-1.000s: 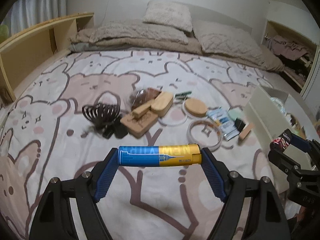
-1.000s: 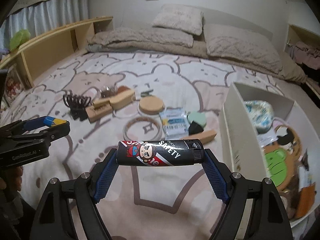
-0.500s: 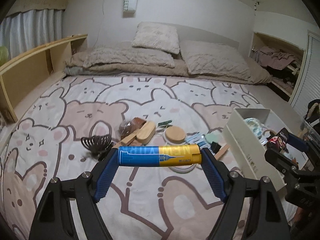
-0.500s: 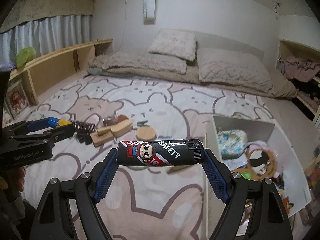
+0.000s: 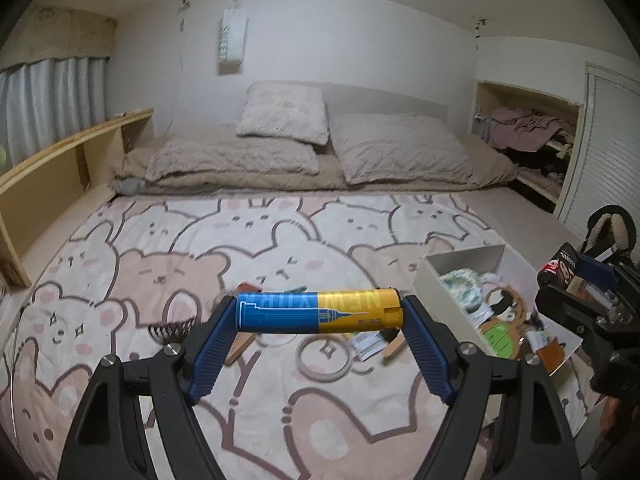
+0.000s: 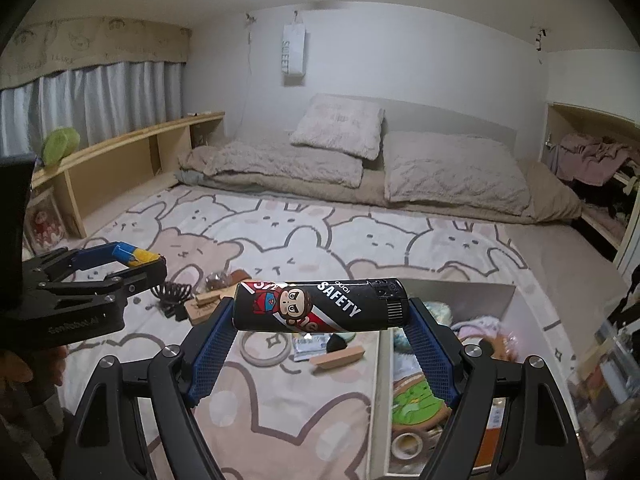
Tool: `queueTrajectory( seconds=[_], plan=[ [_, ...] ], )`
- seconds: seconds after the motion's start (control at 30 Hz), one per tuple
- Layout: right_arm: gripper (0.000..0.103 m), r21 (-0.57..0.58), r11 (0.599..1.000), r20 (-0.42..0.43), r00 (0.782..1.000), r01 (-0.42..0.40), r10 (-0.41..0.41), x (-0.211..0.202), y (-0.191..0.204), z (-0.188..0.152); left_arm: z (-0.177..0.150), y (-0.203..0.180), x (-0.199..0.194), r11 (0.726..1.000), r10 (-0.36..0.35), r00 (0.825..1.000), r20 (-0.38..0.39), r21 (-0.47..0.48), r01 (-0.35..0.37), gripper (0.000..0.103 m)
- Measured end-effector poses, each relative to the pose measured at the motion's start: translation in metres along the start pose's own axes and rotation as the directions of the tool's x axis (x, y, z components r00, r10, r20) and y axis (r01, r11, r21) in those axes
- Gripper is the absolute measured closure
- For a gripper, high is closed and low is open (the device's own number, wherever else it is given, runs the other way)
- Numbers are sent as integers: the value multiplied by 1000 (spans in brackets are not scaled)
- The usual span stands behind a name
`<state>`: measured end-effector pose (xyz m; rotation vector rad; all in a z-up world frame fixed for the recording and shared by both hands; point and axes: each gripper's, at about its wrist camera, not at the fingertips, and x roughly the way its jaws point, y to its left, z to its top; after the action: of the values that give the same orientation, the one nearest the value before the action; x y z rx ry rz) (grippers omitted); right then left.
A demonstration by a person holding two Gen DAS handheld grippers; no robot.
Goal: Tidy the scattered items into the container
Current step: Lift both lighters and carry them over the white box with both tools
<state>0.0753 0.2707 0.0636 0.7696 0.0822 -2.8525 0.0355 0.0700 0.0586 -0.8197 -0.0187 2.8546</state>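
Observation:
My left gripper (image 5: 318,312) is shut on a blue and yellow lighter (image 5: 316,311), held crosswise high above the bed. My right gripper (image 6: 320,306) is shut on a black lighter (image 6: 320,305) with a cartoon monkey and the word SAFETY. The white container (image 5: 444,296) stands on the bed at the right, holding several items; it also shows in the right wrist view (image 6: 382,364). Scattered items lie on the blanket: a white ring (image 5: 324,360), a black hair claw (image 5: 170,330), a wooden piece (image 6: 338,358) and small packets (image 6: 310,344). The left gripper shows in the right wrist view (image 6: 136,260).
The bed has a bear-print blanket (image 5: 280,232), pillows (image 5: 284,112) and a folded duvet at the far end. A wooden shelf (image 5: 60,168) runs along the left. A closet nook with clothes (image 5: 528,132) is at the right.
Both grippers have risen and tilted up, each still holding its lighter. The bed items now appear lower and farther, and the container sits closer under the right gripper.

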Motion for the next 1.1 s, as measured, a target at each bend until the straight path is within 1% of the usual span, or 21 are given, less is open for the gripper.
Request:
queueTrajectory(
  seconds=[0.1,0.33,0.5,0.6,0.73,0.87,1.0,1.1],
  plan=[
    [20,-1,1000,8,1000,-4,4,-9,-14,14,13,-11,-4,1000,-16,999,28,12,16,22],
    [20,-13,1000,39,999,26,-26,-28,-46,41,46,-41,-11,997,-58,994,88,55,53,22],
    [20,-14,999,51,998,48,-47,-35,-71,52,65,-66,-10,992,-110,988,108,80,102,22],
    [20,-6,999,46,998,50,-50,-35,-86,55,73,-80,-8,988,-123,985,117,105,111,22],
    [20,9,998,25,998,61,-61,-30,-112,52,77,-99,2,982,-153,982,110,125,139,22],
    [20,35,998,-16,998,57,-56,-18,-138,41,74,-118,19,976,-189,979,83,130,177,22],
    [20,56,996,-88,994,66,-61,1,-163,22,69,-135,35,971,-208,977,54,134,199,22],
    [20,75,995,-143,989,60,-49,15,-180,8,65,-149,46,965,-228,973,27,139,222,22]
  ],
)
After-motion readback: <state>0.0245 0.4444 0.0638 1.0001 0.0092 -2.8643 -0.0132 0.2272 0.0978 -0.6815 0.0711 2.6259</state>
